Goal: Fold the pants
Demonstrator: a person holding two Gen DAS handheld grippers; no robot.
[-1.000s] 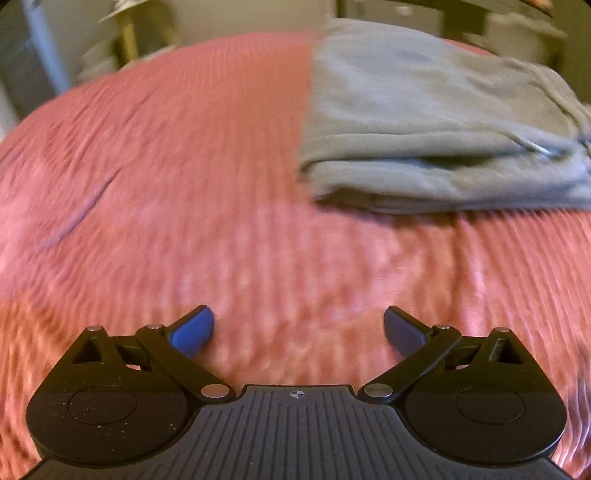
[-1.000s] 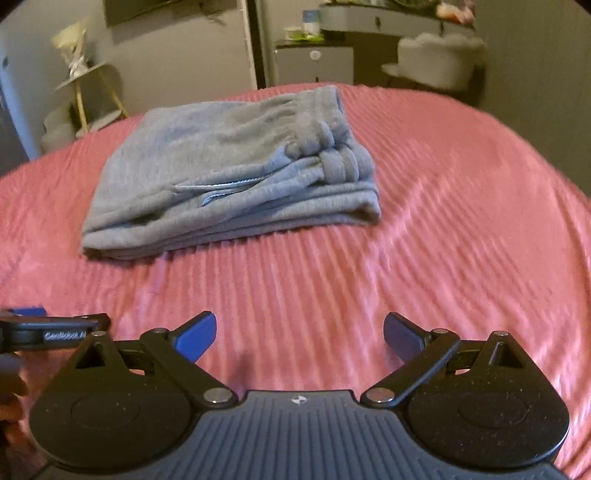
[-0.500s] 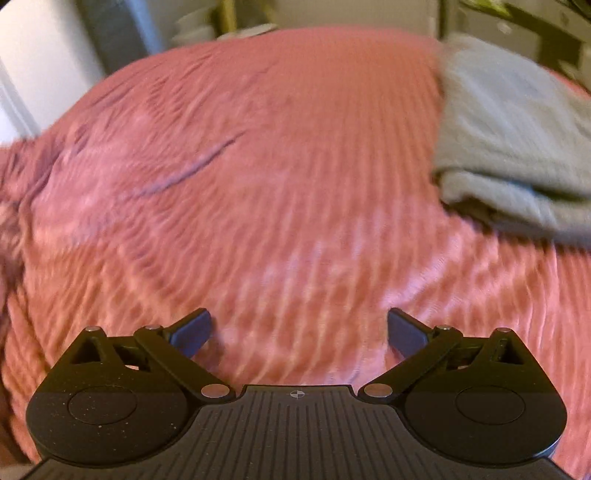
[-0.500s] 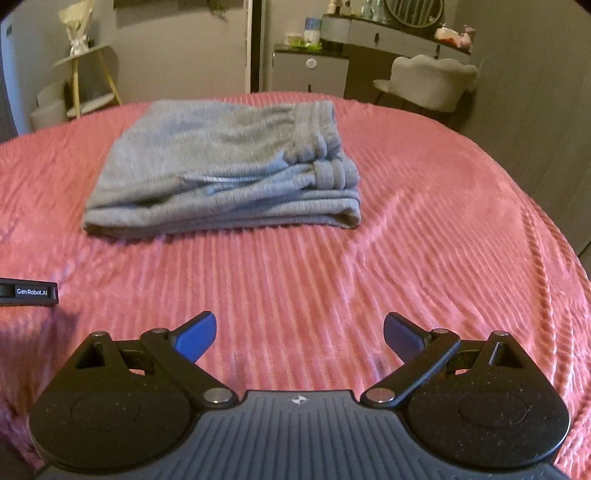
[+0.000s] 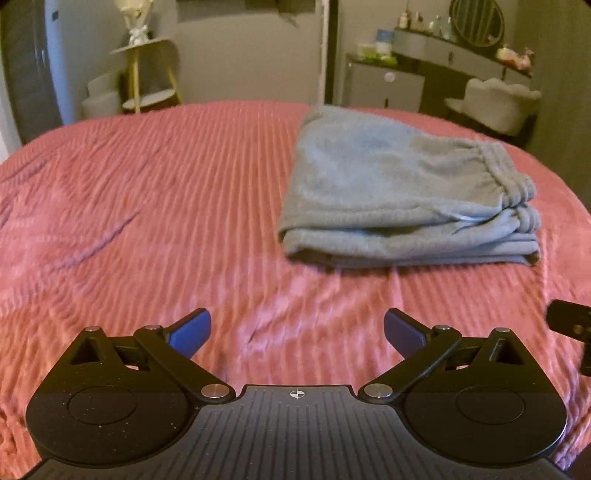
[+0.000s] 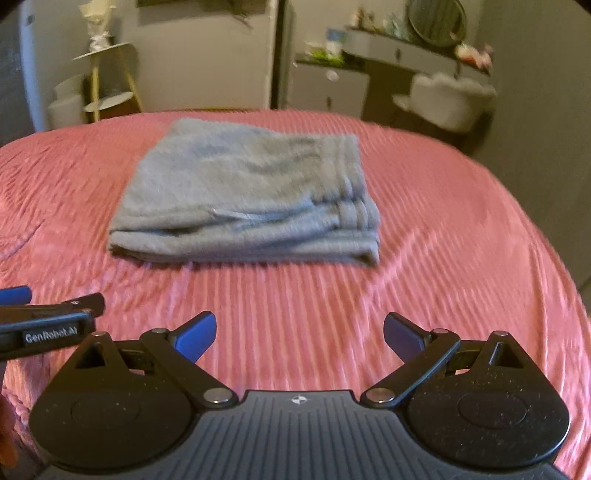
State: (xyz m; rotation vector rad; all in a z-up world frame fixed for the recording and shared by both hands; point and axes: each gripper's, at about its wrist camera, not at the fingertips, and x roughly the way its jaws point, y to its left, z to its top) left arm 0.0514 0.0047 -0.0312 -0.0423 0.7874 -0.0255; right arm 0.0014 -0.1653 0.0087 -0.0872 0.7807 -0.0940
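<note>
Pants: the grey pants (image 5: 402, 199) lie folded into a thick rectangular stack on the bed, the elastic waistband on the stack's right side, a pale drawstring showing along the front layers; in the right wrist view the same stack (image 6: 247, 199) sits centred ahead.
Where: toward the far middle of the pink bedspread (image 5: 155, 206), well apart from both tools.
Left gripper: the left gripper (image 5: 297, 330) hovers low over bare bedspread, its blue-padded fingers spread wide with nothing between them.
Right gripper: the right gripper (image 6: 299, 334) is likewise spread wide and holds nothing, over the bedspread in front of the stack.
Change, left view: half a second ago the pants were cut off at the right edge and the room was barely seen; now the whole stack and the far wall are in frame, so the tool has swung back toward the pants.
Change, right view: the stack looks about as it did, now blurred; the left tool's side at the left edge shows more than before.
Surface: ribbed pink cover, creased at left.
Room: a yellow-legged side table (image 5: 147, 74), a dresser with a round mirror (image 5: 476, 22), a pale chair (image 5: 498, 103).
Containers: small items on the dresser top, too small to tell.
</note>
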